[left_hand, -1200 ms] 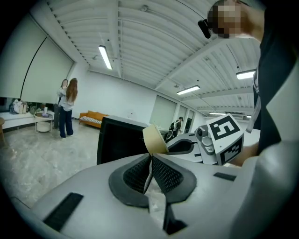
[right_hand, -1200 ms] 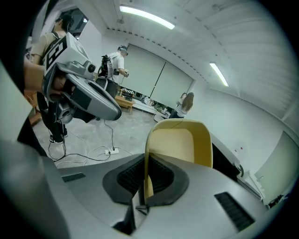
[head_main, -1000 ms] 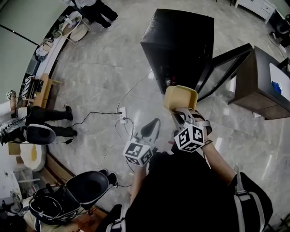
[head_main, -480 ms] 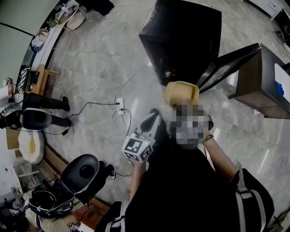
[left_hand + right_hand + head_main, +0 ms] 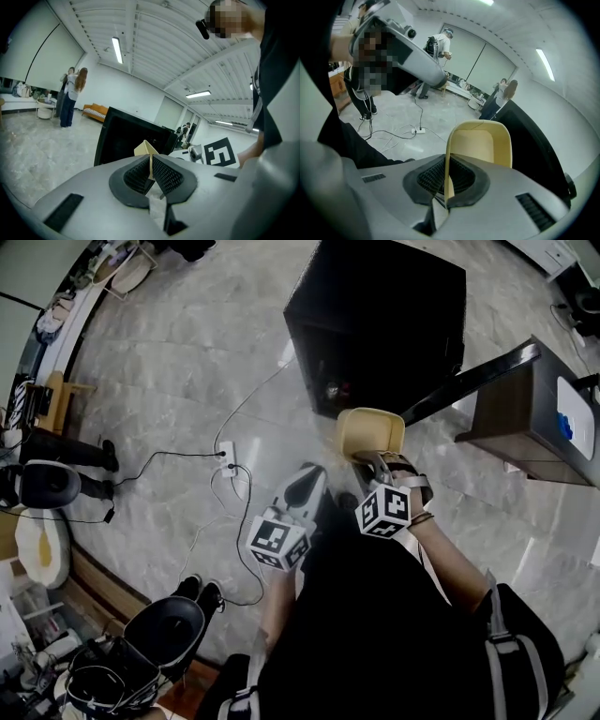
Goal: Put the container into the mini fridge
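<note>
**A:** What is the right gripper (image 5: 447,169) doing?

**B:** It is clamped on the near wall of the yellow container (image 5: 480,143). The thin rim runs straight down between its pads. The left gripper (image 5: 151,168) has its jaws closed on each other, with nothing in them.

**A:** Any writing to read?

**B:** Only black-and-white square patterns on the right cube (image 5: 384,509) and the left cube (image 5: 278,543). A white sheet (image 5: 581,395) with a blue patch lies on the brown cabinet (image 5: 520,427), but it is too small to read.

**A:** Where is the container?

**B:** It is held off the floor (image 5: 187,362), open side up, right in front of the dark opening of the mini fridge (image 5: 384,315). It is not inside. The door (image 5: 473,381) stands open to the right.

**A:** What differs from a second ago?

**B:** The fridge fills more of the top of the head view, and both grippers have come forward with the container. The power strip (image 5: 225,454) has slid toward the left edge.

**A:** What does each view add?

**B:** Only the right gripper view shows the grip itself. The left gripper view shows the fridge front level-on, a corner of the container past its own tips, and two people (image 5: 70,96) standing far off. Only the head view shows the door, the cabinet and the power strip.
</note>
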### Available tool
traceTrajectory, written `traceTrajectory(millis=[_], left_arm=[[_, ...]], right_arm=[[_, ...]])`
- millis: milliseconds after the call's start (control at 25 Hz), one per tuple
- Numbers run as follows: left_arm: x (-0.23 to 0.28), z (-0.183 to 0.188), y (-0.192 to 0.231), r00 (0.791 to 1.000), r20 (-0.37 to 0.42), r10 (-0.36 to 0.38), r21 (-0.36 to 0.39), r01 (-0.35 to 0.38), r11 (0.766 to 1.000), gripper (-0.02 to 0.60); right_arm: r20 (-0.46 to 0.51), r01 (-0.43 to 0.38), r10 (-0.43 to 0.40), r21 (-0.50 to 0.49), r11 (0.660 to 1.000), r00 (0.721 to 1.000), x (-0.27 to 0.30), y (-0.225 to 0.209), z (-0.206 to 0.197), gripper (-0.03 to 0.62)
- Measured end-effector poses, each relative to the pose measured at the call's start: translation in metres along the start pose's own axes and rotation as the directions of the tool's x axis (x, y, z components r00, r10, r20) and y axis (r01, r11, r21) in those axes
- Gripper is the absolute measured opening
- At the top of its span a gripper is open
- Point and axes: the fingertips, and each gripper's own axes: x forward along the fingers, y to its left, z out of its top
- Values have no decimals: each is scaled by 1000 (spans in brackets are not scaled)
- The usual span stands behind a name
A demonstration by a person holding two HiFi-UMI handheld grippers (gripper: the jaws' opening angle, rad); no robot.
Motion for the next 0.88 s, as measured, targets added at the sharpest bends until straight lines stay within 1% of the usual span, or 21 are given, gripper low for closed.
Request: traceTrajectory(millis=[200, 320, 560, 720, 880], left_arm=[[20, 7, 27, 996, -54, -68, 20, 69, 997, 43], [27, 13, 52, 995, -66, -71, 8, 71, 997, 43], [45, 20, 100, 994, -74, -82, -47, 79, 996, 43], [58, 24, 121, 993, -75, -96, -61, 92, 994, 43], [67, 17, 137, 991, -87, -106, -104, 97, 990, 43]], right_arm=[[-73, 0, -2, -17, 1000, 997, 46, -31, -3, 25], [-103, -7, 3, -30, 1000, 995, 76, -50, -1, 26], [-175, 9, -16, -42, 999, 984, 143, -94, -9, 26], [-233, 12, -26, -62, 998, 972, 180, -119, -24, 26], [-272, 11, -31, -74, 997, 962, 213, -134, -37, 26]])
